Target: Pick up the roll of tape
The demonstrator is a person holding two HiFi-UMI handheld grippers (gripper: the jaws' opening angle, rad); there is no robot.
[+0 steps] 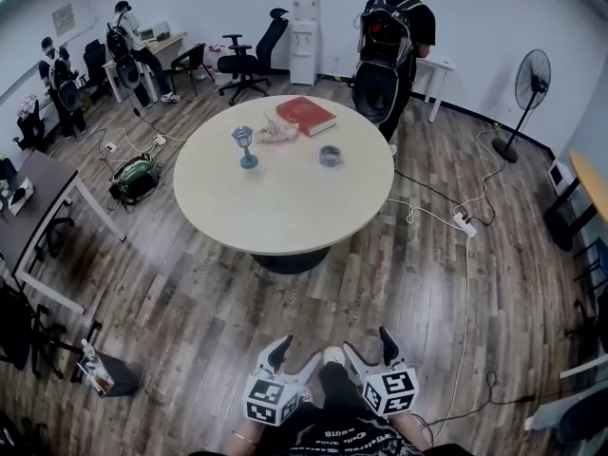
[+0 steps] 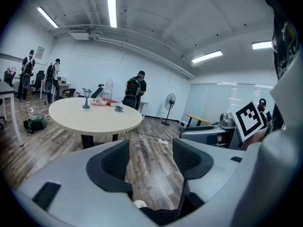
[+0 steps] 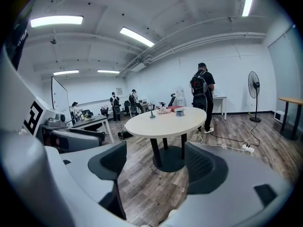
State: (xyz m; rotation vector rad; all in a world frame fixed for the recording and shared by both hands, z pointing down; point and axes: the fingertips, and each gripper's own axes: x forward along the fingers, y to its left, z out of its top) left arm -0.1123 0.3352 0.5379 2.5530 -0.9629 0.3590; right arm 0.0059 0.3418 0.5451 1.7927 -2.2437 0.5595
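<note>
A round cream-topped table (image 1: 285, 202) on a dark pedestal stands mid-room on the wood-plank floor (image 1: 209, 302). The small grey roll of tape (image 1: 330, 156) lies flat on it, right of centre toward the far side. It sits just near of a red hardcover book (image 1: 306, 115) without touching it. Left of the tape stand a blue stemmed cup (image 1: 245, 146) and a pale pink bundle (image 1: 276, 131). What the cup holds cannot be made out. Bare tabletop lies on the near side of the tape.

At the far right edge of the table a person with a black backpack (image 1: 389, 50) stands facing away. A white water dispenser (image 1: 304, 41) and black office chairs (image 1: 249, 60) line the far wall. A black standing fan (image 1: 528, 88) is at far right. A white power strip (image 1: 464, 221) with trailing cable lies on the floor right of the table, and a green bag (image 1: 135, 179) lies left of it. At near left a small dark box (image 1: 100, 373) on the floor holds oddments too small to tell.

The left gripper (image 1: 293, 357) and the right gripper (image 1: 370, 348) are held side by side at the near edge, well apart from the table, with open floor between. Each has its jaws spread wide and empty, grasping nothing.
</note>
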